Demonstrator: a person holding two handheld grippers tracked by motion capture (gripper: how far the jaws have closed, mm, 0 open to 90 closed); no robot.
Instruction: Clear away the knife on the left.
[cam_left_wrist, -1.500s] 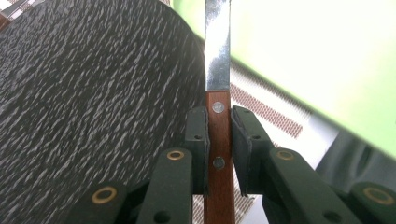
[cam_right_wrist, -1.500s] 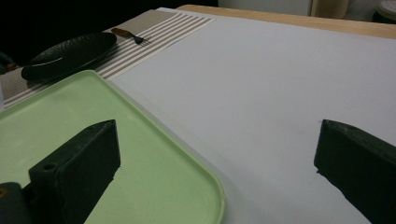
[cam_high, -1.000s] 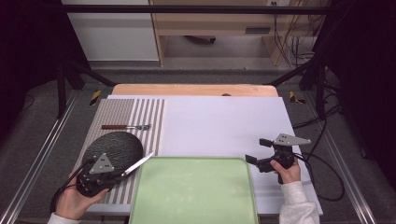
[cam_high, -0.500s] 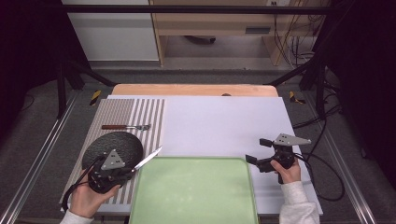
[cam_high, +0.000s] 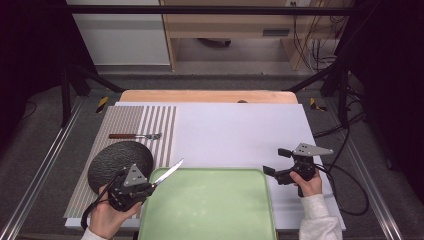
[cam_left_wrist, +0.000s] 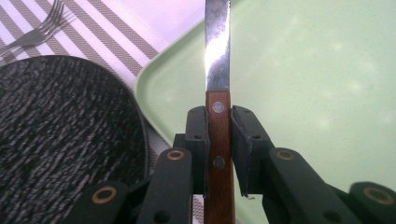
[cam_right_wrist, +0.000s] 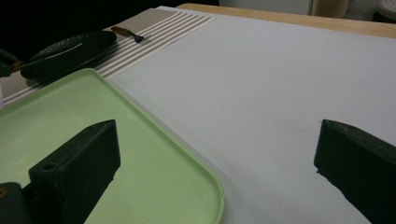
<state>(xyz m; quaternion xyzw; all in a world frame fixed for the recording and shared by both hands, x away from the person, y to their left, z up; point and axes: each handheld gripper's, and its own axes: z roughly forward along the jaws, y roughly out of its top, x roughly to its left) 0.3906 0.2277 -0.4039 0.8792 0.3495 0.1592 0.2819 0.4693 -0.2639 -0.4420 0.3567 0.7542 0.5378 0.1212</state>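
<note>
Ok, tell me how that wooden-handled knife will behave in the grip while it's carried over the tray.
The knife looks stiff, so its blade probably won't droop. The left gripper clamps only the narrow handle's flat sides, so it might pivot if bumped. The polished blade juts well past the jaws over the green tray; likely light, though its weight sits forward.

I see the knife (cam_left_wrist: 218, 93) clamped by its brown wooden handle, two rivets showing, between my left gripper's (cam_high: 131, 187) pads. Its bright steel blade runs straight out from the jaws and crosses the near-left corner of the pale green tray (cam_high: 225, 220), tip over the tray's flat bottom. From the high view the blade (cam_high: 168, 172) angles up and to the right.
</note>
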